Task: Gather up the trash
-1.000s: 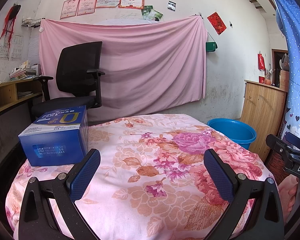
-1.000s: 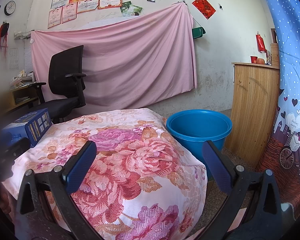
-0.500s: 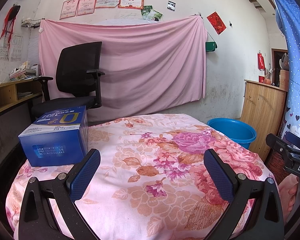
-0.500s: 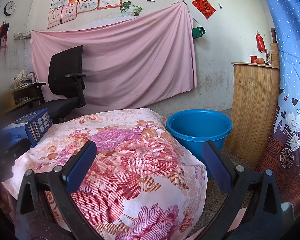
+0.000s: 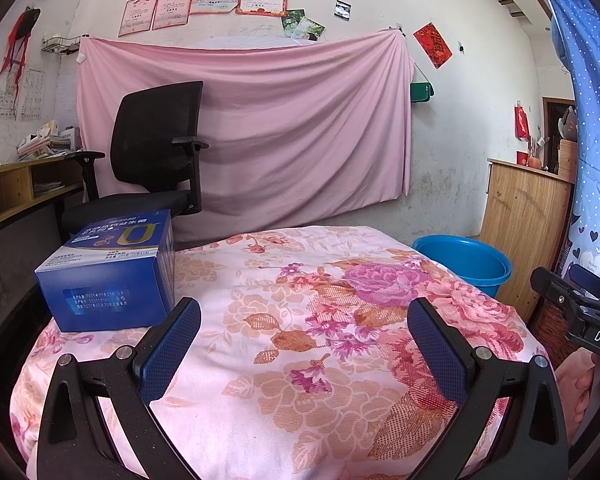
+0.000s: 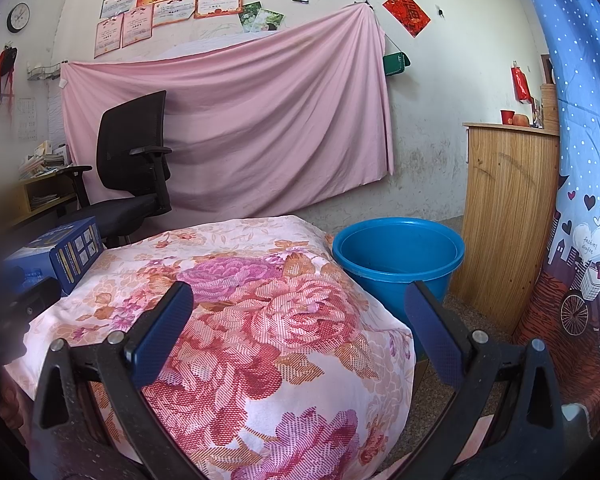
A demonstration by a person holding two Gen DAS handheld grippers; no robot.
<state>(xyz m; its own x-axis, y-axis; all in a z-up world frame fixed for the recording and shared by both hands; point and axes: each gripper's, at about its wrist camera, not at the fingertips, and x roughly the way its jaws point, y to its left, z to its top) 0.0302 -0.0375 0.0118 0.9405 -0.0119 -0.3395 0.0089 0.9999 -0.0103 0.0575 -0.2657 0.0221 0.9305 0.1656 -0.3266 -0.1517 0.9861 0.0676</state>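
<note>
While you held both tools low at the near edge of the flowered cloth (image 5: 300, 360), the stock stood thus.

Item: left gripper (image 5: 304, 344), jaws spread wide, nothing between them, aimed across the covered table.

Item: right gripper (image 6: 296, 328), likewise spread and empty; it pointed toward the cloth's right corner.

Item: blue box (image 5: 108, 276), the only loose thing on the cloth and so judged the trash. It sat upright at the far left, just beyond your left pad, within easy reach of that tool.

Item: blue bucket (image 6: 396, 256), on the floor close beside the table's right side, mouth up, seemingly empty, presumably set there to receive the box.

Item: black chair (image 5: 156, 152), behind the table, clear of the work.
</note>
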